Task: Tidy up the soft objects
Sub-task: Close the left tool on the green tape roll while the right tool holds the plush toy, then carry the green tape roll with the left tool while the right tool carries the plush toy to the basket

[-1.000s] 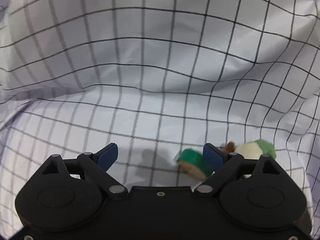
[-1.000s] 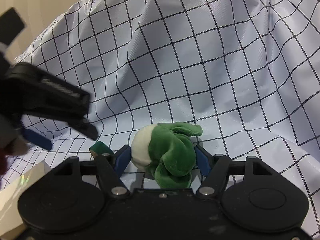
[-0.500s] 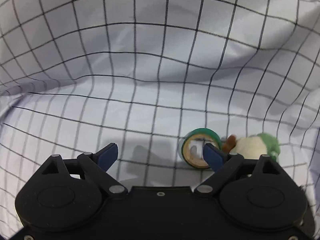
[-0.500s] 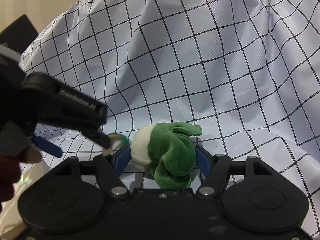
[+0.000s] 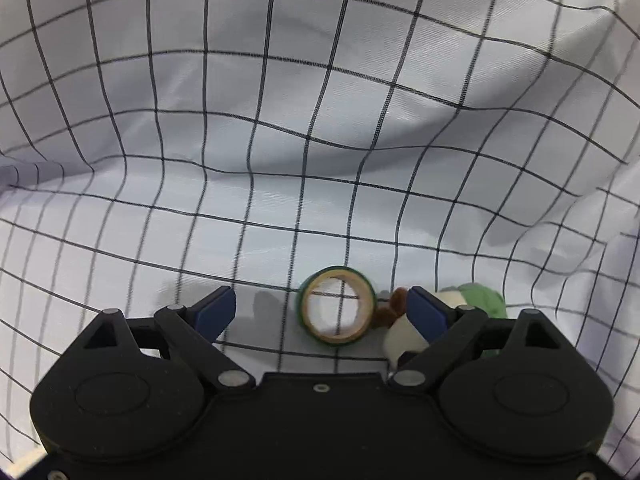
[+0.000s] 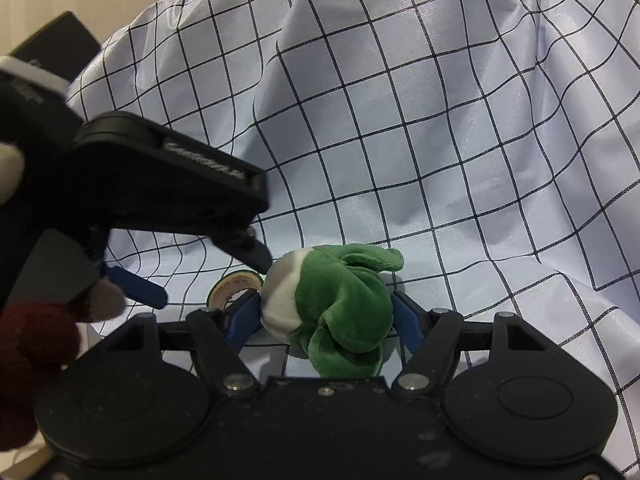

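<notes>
green plush toy (image 6: 340, 304) sat clamped between right gripper (image 6: 326, 312) pads; left gripper (image 5: 322, 312) gaped wide, tape roll (image 5: 338, 305) lying right of centre between its fingers.

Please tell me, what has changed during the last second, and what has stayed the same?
The left tool moved in toward the green tape roll, which now lies between its open fingers, its hole facing the camera; a second ago the roll was blurred and near the tool's right finger. In the right view the left tool has advanced toward the plush. The right tool stays shut on the green plush toy, on the checked cloth.
</notes>
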